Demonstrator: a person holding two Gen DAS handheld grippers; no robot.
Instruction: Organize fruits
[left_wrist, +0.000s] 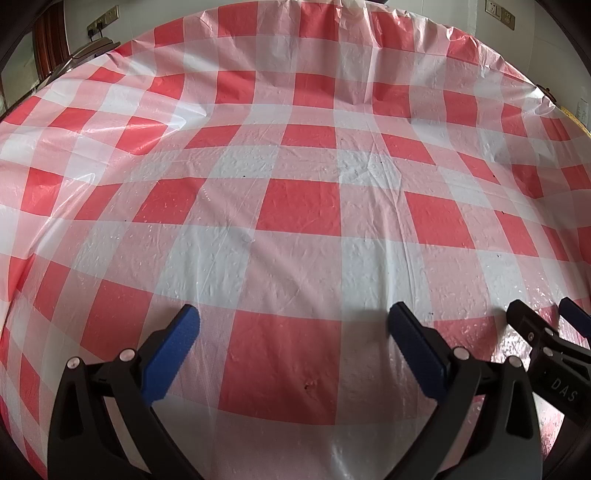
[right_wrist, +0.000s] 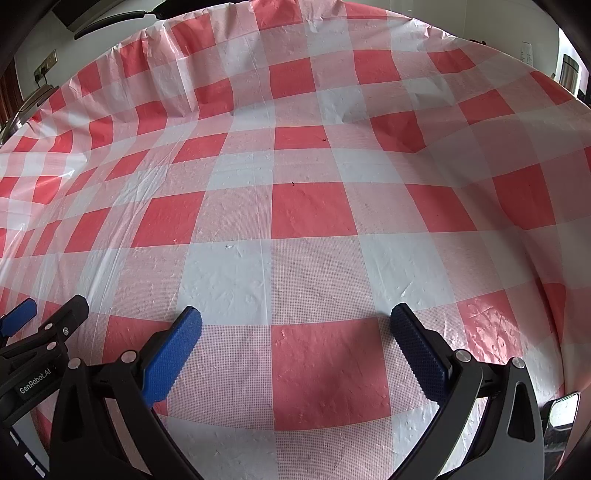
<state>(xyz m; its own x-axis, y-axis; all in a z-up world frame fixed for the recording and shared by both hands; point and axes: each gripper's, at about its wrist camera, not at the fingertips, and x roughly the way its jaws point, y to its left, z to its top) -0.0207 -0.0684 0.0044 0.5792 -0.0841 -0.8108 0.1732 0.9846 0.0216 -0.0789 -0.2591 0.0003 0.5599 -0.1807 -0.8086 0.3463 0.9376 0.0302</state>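
No fruit shows in either view. My left gripper (left_wrist: 293, 317) is open and empty, its blue pads wide apart, low over the red and white checked tablecloth (left_wrist: 295, 206). My right gripper (right_wrist: 295, 317) is also open and empty over the same cloth (right_wrist: 310, 210). The right gripper shows at the lower right of the left wrist view (left_wrist: 543, 317). The left gripper shows at the lower left of the right wrist view (right_wrist: 51, 310). The two grippers are side by side, close together.
The plastic cloth is wrinkled, with raised folds toward the far side (left_wrist: 351, 96). Wall sockets (left_wrist: 103, 20) sit on the wall behind the table at the left. A shiny metal object (right_wrist: 561, 410) shows at the lower right edge of the right wrist view.
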